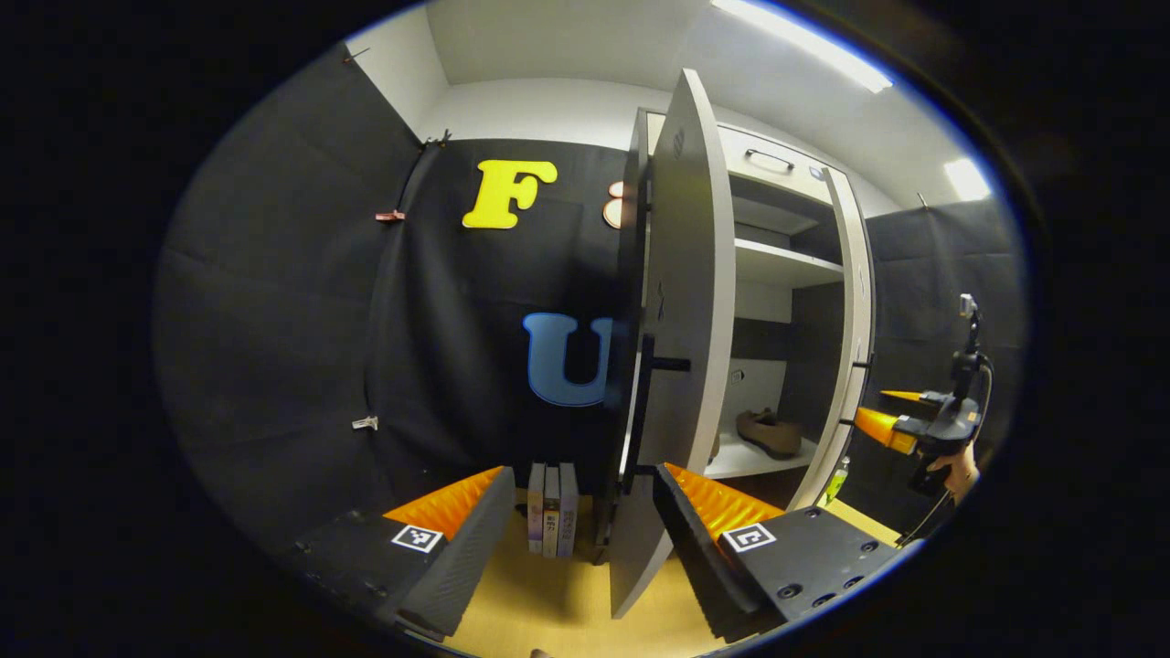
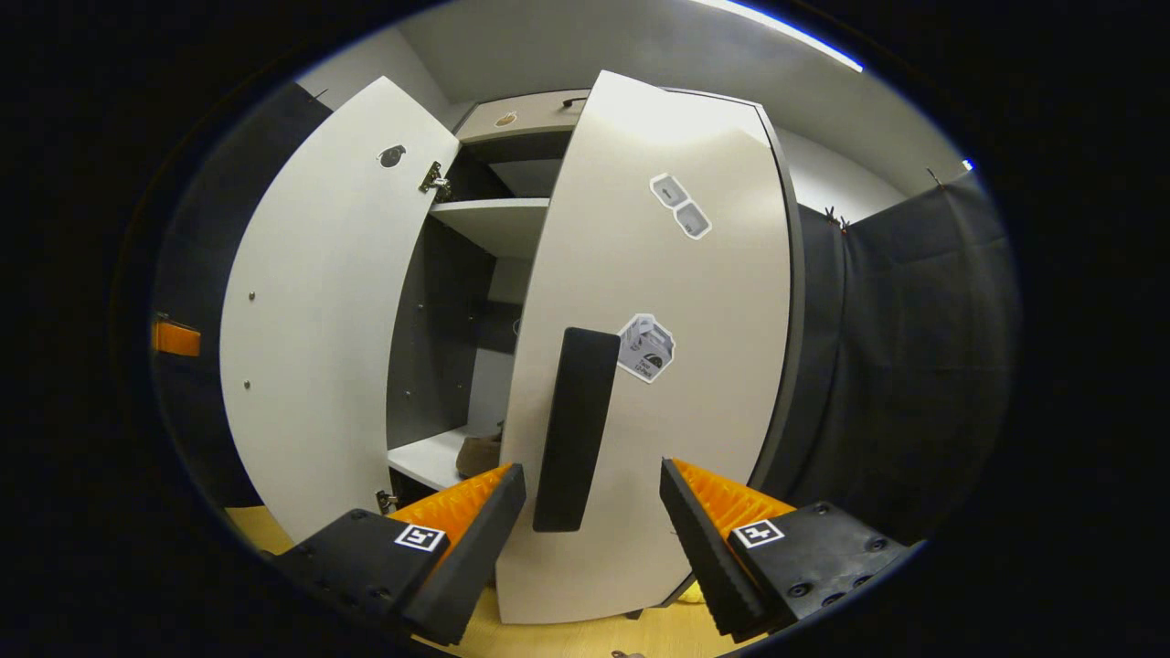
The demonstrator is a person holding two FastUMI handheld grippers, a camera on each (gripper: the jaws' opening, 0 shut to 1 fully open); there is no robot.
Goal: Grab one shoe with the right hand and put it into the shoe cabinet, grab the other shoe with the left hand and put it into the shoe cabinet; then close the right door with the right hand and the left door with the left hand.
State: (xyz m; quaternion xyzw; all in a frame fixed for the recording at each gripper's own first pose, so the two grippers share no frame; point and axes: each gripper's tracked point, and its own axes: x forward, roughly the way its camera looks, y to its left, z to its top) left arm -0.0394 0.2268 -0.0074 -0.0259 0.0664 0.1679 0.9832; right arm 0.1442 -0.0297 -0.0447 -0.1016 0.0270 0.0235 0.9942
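The shoe cabinet stands with both doors open. A brown shoe lies on its lower shelf, and part of that shoe shows past the door edge in the right gripper view. My left gripper is open and holds nothing; the left door is edge-on just ahead, its black handle above my right finger. My right gripper is open, and the lower end of the right door's black handle hangs between its fingertips. In the left gripper view, the right gripper is by the right door.
Three books stand upright on the wooden floor left of the cabinet base. A hand holds the right gripper. The left door's inner face swings out wide. A green bottle stands by the right door's foot.
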